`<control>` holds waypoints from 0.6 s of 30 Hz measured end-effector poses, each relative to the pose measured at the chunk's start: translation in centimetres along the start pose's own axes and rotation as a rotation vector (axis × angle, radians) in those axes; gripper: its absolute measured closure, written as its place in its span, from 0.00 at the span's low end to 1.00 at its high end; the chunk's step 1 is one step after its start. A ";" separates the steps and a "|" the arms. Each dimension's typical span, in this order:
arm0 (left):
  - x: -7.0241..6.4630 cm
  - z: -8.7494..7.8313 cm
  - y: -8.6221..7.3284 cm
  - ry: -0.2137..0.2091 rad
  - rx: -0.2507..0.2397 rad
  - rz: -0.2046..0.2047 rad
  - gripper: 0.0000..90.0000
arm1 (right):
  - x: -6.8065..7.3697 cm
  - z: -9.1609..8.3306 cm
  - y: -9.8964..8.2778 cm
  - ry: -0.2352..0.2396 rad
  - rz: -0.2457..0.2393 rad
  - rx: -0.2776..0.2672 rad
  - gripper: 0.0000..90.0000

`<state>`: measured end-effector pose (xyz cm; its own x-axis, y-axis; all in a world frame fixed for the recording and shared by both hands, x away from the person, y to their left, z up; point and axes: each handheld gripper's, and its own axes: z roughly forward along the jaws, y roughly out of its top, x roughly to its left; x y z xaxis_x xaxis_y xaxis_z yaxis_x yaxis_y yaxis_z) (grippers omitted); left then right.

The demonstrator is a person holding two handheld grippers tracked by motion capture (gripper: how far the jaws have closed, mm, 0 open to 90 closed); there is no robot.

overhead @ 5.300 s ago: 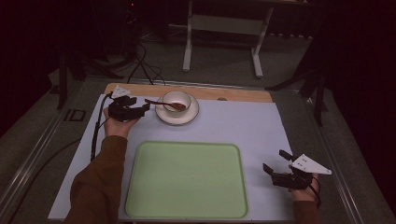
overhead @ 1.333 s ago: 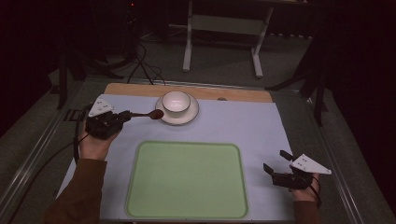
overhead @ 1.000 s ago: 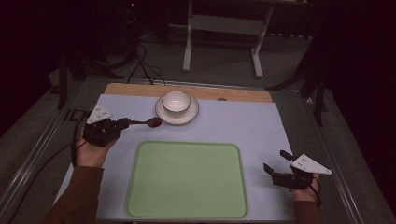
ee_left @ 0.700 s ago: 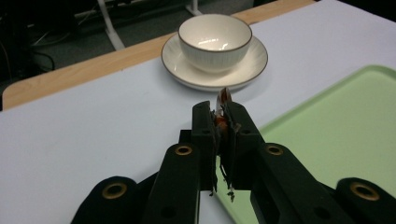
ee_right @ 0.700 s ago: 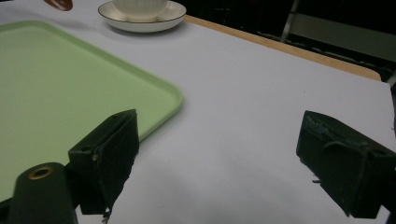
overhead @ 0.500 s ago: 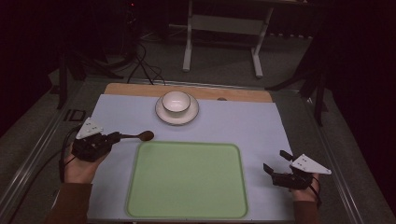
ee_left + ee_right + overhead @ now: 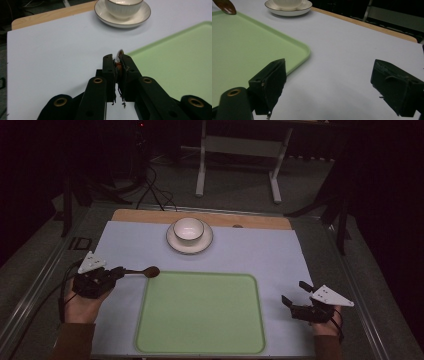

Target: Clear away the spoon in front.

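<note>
Since the earlier frames the left gripper point(image 7: 116, 272) has carried the brown spoon point(image 7: 142, 271) out of the cup and away from the saucer, toward the near left of the table — the spoon's bowl now sits at the far left corner of the green tray point(image 7: 200, 315); whether it touches the rim cannot be told. In the left gripper view the jaws are pressed together on the spoon's handle point(image 7: 118, 65), with the tray's pale green surface point(image 7: 175, 62) to one side of them. The hand behind that gripper rests at the left edge of the light blue-white mat point(image 7: 260, 255).

Further along, at the far middle of the mat, the white cup point(image 7: 188, 228) stands upright on its saucer point(image 7: 172, 239), well apart from the spoon. The wooden board edge point(image 7: 260, 221) runs behind them.

At the right, the right gripper point(image 7: 292, 296) has kept its place near the tray's right side — its jaws stand wide apart with nothing between them, as the right gripper view shows above bare mat point(image 7: 342, 62). The spoon's bowl point(image 7: 224, 6) shows at that view's upper left, over the tray's corner.
</note>
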<state>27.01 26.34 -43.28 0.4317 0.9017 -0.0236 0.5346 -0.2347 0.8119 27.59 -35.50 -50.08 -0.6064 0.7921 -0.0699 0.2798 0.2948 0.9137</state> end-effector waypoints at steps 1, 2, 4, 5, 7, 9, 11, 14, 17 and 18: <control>0.0 0.2 0.2 0.003 -0.009 -0.004 0.92 | 0.0 0.0 0.0 0.000 0.000 0.001 0.14; 0.1 0.3 0.4 0.005 -0.021 -0.008 0.92 | 0.0 0.0 0.0 0.000 0.001 0.001 0.14; 0.3 1.0 1.1 0.015 -0.056 -0.027 0.91 | 0.0 0.0 0.0 0.001 0.001 0.002 0.14; 0.3 1.0 1.1 0.015 -0.056 -0.027 0.90 | 0.0 0.0 0.0 0.001 0.001 0.002 0.14; 0.7 1.5 1.6 0.016 -0.079 -0.047 0.90 | 0.0 0.0 0.0 0.001 0.001 0.002 0.14; 0.8 1.8 1.8 0.014 -0.093 -0.060 0.90 | 0.0 0.0 0.0 0.001 0.001 0.002 0.14; 1.2 2.7 2.4 0.018 -0.116 -0.081 0.90 | 0.0 0.0 0.0 0.001 0.001 0.002 0.14; 1.6 3.8 3.2 0.044 -0.125 -0.102 0.90 | -0.1 0.0 0.0 0.000 0.001 0.003 0.14; 1.9 4.6 3.7 0.046 -0.132 -0.119 0.90 | -0.1 0.0 0.0 0.000 0.002 0.004 0.14; 2.1 5.0 4.0 0.039 -0.137 -0.130 0.90 | -0.1 0.0 0.0 -0.001 0.002 0.004 0.14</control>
<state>33.67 25.48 -43.04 0.3353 0.9354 -0.1126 0.4785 -0.0661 0.8756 27.62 -35.62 -50.08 -0.6054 0.7930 -0.0682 0.2839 0.2952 0.9123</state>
